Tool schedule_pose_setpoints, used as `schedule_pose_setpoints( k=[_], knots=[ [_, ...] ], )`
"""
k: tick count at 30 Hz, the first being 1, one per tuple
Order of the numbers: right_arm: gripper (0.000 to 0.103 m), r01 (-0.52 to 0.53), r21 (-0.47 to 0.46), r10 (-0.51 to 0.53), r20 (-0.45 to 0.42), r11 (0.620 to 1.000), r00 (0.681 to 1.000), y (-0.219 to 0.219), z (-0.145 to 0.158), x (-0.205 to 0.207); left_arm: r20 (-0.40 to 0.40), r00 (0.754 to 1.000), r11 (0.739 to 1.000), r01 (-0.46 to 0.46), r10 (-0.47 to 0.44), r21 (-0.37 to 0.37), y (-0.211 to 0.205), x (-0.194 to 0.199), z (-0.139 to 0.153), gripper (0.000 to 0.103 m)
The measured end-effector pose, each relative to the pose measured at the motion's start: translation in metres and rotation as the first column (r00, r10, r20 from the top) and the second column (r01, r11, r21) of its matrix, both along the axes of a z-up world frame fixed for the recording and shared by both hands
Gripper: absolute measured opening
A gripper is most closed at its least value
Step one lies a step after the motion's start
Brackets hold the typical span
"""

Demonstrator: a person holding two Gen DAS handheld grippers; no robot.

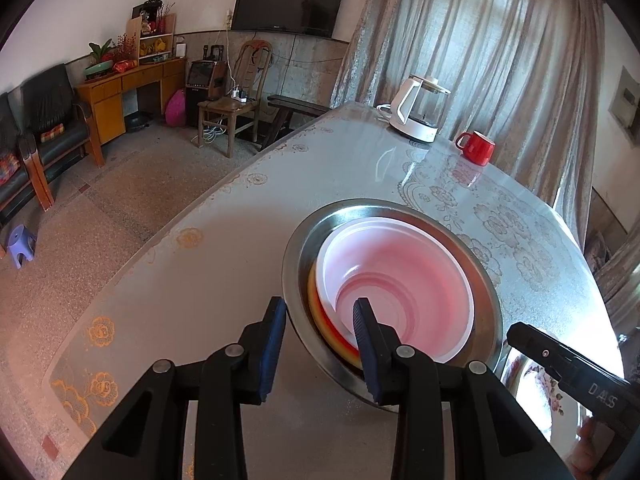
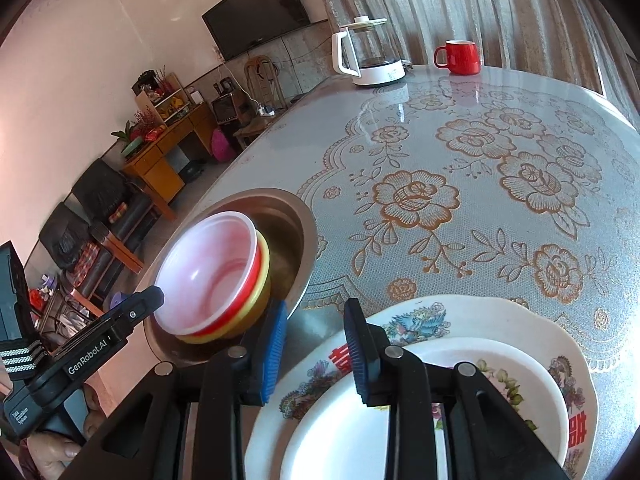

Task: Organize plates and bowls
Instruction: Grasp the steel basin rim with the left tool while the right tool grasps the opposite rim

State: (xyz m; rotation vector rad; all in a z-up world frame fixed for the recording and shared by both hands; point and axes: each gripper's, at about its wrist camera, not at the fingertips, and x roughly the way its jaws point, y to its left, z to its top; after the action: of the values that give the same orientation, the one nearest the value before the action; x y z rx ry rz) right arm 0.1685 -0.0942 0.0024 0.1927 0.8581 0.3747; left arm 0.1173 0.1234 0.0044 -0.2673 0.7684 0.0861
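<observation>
A steel basin [image 1: 304,240] [image 2: 296,208] stands on the table. Inside it a white plastic bowl [image 1: 400,264] [image 2: 208,264] nests in a red bowl [image 2: 256,268] and a yellow bowl [image 2: 262,292]. My left gripper [image 1: 320,346] straddles the basin's near rim, one pad outside and one inside, and neither pad presses on it. My right gripper [image 2: 316,354] hovers open over the left edge of a large flowered plate [image 2: 440,316] [image 1: 532,396]. A smaller white plate [image 2: 400,420] lies on that plate.
A white-and-glass kettle [image 1: 416,112] [image 2: 372,56] and a red mug [image 1: 476,146] [image 2: 458,56] stand at the table's far side. The table edge [image 1: 208,204] runs close to the basin's left, with the floor below. A hand [image 2: 52,452] holds the left gripper.
</observation>
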Motion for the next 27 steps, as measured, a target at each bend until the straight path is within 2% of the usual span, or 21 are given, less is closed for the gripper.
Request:
schedule_pose_setpoints(
  k=[9,17,22,27],
  knots=[
    [0.029,-0.013,-0.006,0.013,-0.009,1.0,1.0,0.009,-0.002,0.003,0.006,1.0,1.0,0.009,-0.009,0.012,0.003,-0.007,0.0,0.036],
    [0.028,-0.017,-0.018,0.017,-0.006,1.0,1.0,0.016,0.0,0.003,0.014,1.0,1.0,0.009,-0.009,-0.002,0.008,-0.01,0.0,0.037],
    [0.028,-0.012,0.018,0.012,-0.031,1.0,0.999,0.014,-0.004,0.006,0.021,1.0,1.0,-0.007,0.007,-0.018,0.017,-0.011,-0.001,0.037],
    [0.028,-0.013,-0.001,0.013,-0.025,1.0,1.0,0.016,-0.005,0.006,0.023,1.0,1.0,-0.007,0.007,-0.018,0.021,-0.01,-0.003,0.037]
  ],
)
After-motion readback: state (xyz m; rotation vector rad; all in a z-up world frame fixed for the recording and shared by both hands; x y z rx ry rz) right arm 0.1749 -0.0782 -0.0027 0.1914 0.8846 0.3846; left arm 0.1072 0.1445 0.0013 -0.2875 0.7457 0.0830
